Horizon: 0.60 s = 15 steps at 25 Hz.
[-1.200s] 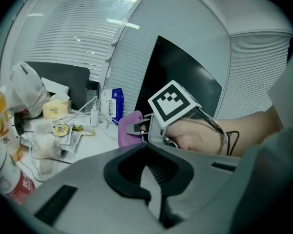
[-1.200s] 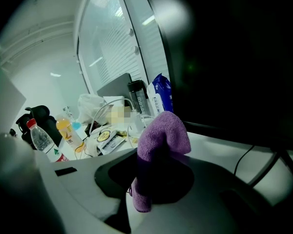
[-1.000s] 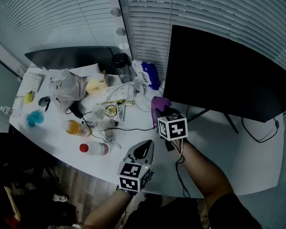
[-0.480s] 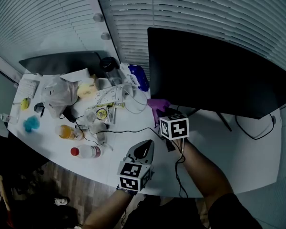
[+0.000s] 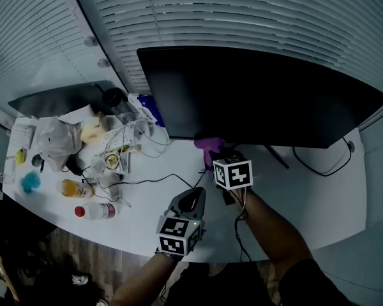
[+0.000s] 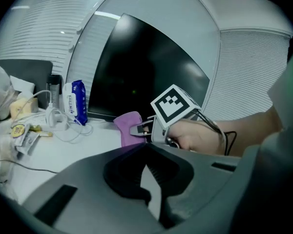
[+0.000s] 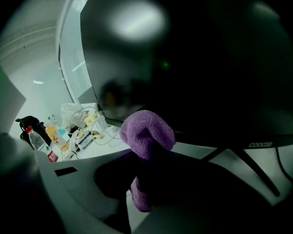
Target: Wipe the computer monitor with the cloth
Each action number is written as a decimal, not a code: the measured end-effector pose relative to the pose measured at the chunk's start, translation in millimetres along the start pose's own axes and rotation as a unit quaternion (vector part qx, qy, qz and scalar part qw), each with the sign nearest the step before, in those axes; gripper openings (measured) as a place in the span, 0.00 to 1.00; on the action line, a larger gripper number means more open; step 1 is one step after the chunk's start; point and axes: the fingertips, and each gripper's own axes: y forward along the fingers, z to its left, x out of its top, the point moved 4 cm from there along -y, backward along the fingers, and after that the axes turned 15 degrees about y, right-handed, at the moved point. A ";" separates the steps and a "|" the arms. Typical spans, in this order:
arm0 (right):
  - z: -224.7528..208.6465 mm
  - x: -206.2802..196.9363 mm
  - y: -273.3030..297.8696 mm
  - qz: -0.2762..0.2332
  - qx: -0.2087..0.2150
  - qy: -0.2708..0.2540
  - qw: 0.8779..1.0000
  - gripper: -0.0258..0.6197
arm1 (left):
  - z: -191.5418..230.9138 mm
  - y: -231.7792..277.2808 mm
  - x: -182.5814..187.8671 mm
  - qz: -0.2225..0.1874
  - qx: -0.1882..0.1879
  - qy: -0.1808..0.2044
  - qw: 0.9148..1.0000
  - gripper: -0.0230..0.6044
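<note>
Between right gripper (image 5: 216, 155) jaws, cloth (image 7: 146, 130) clamped near monitor (image 5: 262, 94); left gripper (image 6: 145, 152) jaws closed.

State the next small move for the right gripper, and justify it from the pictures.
Probably lift the right gripper and ease it forward so the purple cloth presses on the monitor. The cloth is clamped in its jaws, bunched at the monitor's lower edge, with the dark screen rising above it.
</note>
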 end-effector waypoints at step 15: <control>-140.7 -0.3 -75.6 -0.019 -0.059 0.056 0.997 0.16 | -93.7 76.4 24.8 0.014 -0.058 0.019 0.998 0.05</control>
